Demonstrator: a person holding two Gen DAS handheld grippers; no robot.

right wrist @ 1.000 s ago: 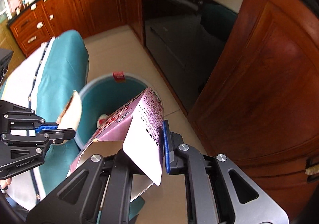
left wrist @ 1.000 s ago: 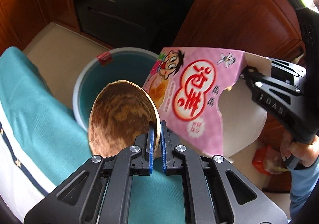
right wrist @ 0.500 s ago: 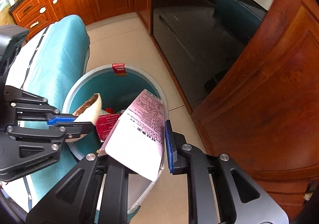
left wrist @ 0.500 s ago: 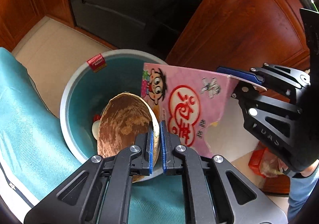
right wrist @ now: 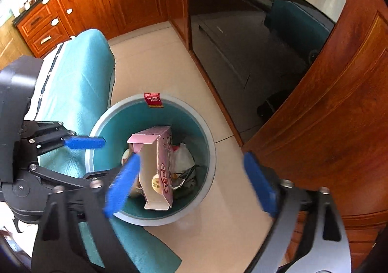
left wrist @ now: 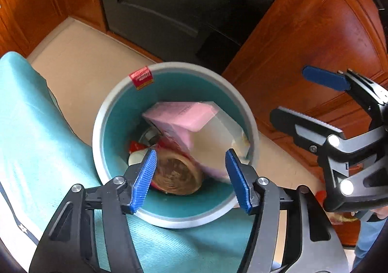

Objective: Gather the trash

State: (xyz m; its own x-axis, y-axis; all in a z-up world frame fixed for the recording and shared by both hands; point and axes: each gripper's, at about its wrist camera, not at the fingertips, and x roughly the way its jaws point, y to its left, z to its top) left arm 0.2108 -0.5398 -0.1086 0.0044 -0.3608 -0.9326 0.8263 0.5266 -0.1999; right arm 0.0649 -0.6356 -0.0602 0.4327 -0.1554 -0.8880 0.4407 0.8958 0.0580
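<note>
A teal bin with a grey rim (left wrist: pixel 169 220) (right wrist: pixel 208 132) stands on the floor below both grippers. Inside lie a pink cardboard box (left wrist: pixel 179 120) (right wrist: pixel 162 166), a brown paper bowl (left wrist: pixel 177 173) and other wrappers. My left gripper (left wrist: pixel 191 176) is open and empty above the bin's near rim; it also shows in the right wrist view (right wrist: pixel 84 143). My right gripper (right wrist: pixel 189 183) is open and empty above the bin; it shows in the left wrist view (left wrist: pixel 315 98) to the right of the bin.
A teal cloth-covered surface (left wrist: pixel 31 127) (right wrist: pixel 80 74) lies against the bin's left side. A dark oven front (right wrist: pixel 242 37) and wooden cabinets (left wrist: pixel 315 30) stand behind and to the right. Beige tiled floor (right wrist: pixel 150 59) surrounds the bin.
Both grippers opened. The brown bowl dropped from the left gripper and the pink box from the right gripper into the bin.
</note>
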